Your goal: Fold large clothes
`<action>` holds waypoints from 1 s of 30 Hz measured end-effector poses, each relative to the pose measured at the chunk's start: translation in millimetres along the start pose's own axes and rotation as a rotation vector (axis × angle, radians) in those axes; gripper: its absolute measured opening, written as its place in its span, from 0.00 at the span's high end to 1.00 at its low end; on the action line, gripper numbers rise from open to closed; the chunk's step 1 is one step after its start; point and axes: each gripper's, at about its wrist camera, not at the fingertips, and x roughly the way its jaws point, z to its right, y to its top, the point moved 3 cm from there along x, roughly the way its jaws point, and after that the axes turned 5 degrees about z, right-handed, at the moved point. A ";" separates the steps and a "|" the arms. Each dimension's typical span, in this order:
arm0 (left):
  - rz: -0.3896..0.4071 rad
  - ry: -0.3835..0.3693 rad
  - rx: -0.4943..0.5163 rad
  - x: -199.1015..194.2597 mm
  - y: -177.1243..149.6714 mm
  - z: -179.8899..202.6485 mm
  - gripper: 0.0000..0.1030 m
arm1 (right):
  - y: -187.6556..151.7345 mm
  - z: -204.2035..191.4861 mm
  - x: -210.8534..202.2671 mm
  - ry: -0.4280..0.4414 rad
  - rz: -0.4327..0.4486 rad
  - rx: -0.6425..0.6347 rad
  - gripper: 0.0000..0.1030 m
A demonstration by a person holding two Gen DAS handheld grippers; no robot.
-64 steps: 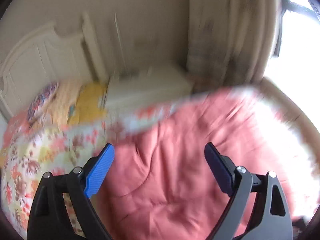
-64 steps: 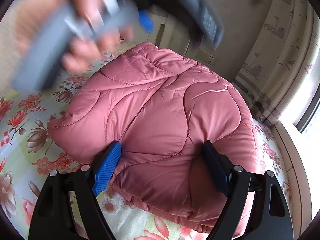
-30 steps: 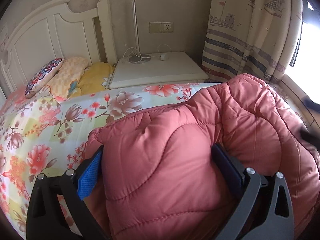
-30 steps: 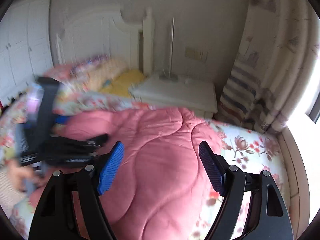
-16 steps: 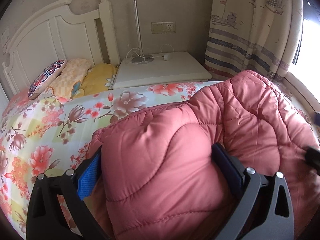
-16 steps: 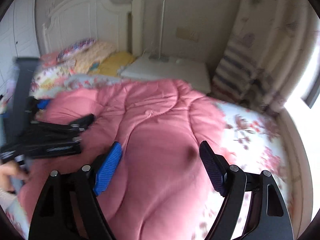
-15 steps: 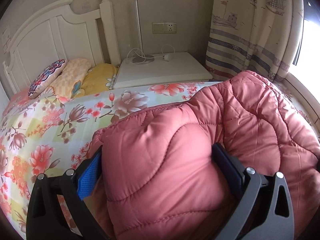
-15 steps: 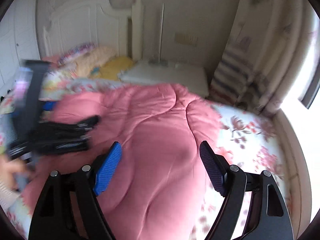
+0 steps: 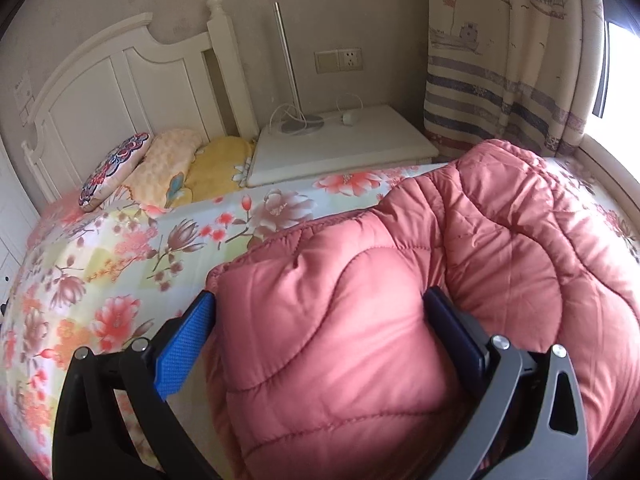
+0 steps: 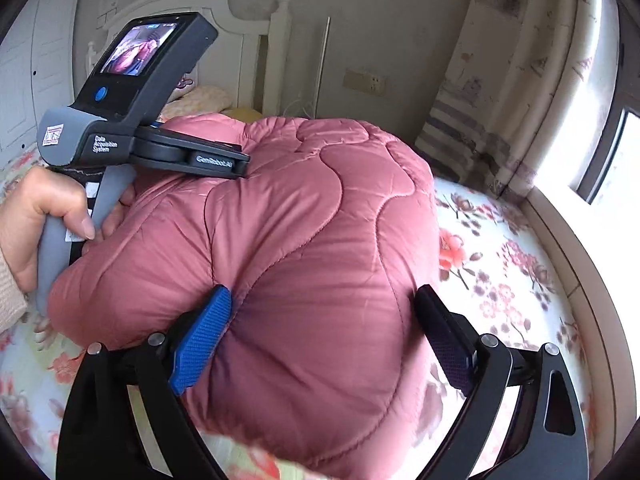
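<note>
- While the pink quilted jacket lies bunched on the floral bedsheet, both tools straddle it from the near side, apparently to gather and steady the bulk for a fold.
- Left gripper: jaws stand wide, with a puffed section of jacket filling the gap. Both pads bear against the fabric, so this reads as a grip on a wide bundle.
- Right gripper: jaws have just been opening and stand near full width. The blue pad dents the padding; the dark pad sits at the fabric's edge, contact uncertain.
- A hand holds the left tool's handle beside the jacket's left edge.
- Hidden or unclear: sleeves, collar and zip cannot be identified; the jacket's near edge is cut off below both tools; fold layers underneath are not visible.
- Window glare washes out the bed's right side.
</note>
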 end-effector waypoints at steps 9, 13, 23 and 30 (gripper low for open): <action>0.223 0.075 -0.067 -147.1 3.7 -14.8 0.02 | -10.1 19.6 -101.7 0.078 0.098 0.058 0.09; 0.319 0.108 -0.094 -224.7 -3.7 -17.7 0.02 | -4.4 31.8 -150.9 0.040 0.196 0.091 0.05; 0.398 0.150 -0.172 -321.5 -68.1 -13.6 0.02 | -24.8 35.6 -184.7 -0.028 0.195 0.084 0.05; 0.318 0.120 -0.087 -298.5 -102.5 13.4 0.02 | -37.3 40.5 -171.1 -0.005 0.142 0.139 0.05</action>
